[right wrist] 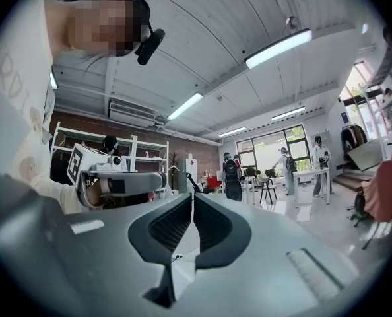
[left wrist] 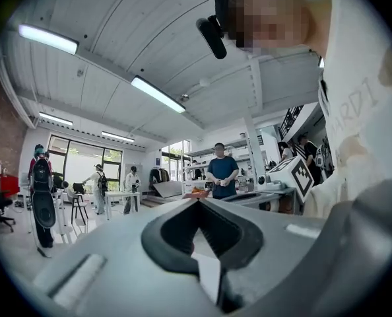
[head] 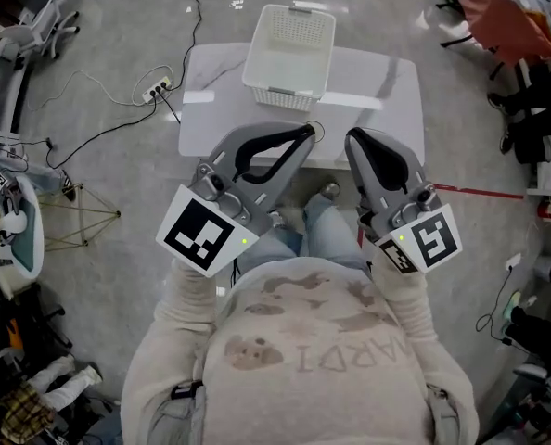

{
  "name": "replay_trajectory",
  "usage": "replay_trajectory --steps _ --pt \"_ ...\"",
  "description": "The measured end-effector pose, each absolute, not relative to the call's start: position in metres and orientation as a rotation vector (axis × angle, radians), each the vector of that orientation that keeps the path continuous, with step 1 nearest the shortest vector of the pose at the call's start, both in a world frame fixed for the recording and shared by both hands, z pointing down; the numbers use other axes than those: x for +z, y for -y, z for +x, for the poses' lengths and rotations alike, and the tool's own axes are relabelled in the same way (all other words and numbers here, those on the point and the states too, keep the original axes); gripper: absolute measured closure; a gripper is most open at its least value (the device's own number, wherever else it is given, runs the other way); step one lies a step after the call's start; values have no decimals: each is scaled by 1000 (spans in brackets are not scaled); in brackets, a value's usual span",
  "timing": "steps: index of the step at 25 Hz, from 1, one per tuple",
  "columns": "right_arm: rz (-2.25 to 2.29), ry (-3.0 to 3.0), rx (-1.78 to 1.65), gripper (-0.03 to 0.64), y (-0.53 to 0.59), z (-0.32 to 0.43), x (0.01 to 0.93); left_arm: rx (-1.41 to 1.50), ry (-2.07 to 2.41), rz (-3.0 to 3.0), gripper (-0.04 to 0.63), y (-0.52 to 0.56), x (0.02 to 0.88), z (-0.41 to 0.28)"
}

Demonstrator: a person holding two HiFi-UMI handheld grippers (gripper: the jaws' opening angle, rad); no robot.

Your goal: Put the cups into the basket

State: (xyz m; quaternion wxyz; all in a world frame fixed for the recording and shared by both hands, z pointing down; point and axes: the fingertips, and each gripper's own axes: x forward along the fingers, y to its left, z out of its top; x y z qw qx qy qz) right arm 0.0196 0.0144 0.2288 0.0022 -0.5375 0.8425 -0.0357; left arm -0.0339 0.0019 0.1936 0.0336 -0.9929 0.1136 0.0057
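Basket (head: 289, 54): white slotted plastic, upright, at the far edge of the white table (head: 211, 109), partly overhanging it. Left gripper (head: 305, 135) and right gripper (head: 354, 139): held side by side in front of the person's chest (head: 303, 341), tips pointing towards the basket. Both stop short of it without touching, the left tip being the nearer. Left gripper view: jaws meet at the tips, nothing between them. Right gripper view: jaws drawn together to a thin slit, nothing between them.
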Motion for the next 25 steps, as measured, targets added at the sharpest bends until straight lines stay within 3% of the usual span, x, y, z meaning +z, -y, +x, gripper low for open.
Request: replay_trajectory --steps 15,25 --pt "-1790 -2908 -609 561 84 79 421 -37 -425 -3111 595 73 252 8" --pt "-1775 -2982 -1137 558 115 114 586 -144 -460 -3189 595 127 321 45"
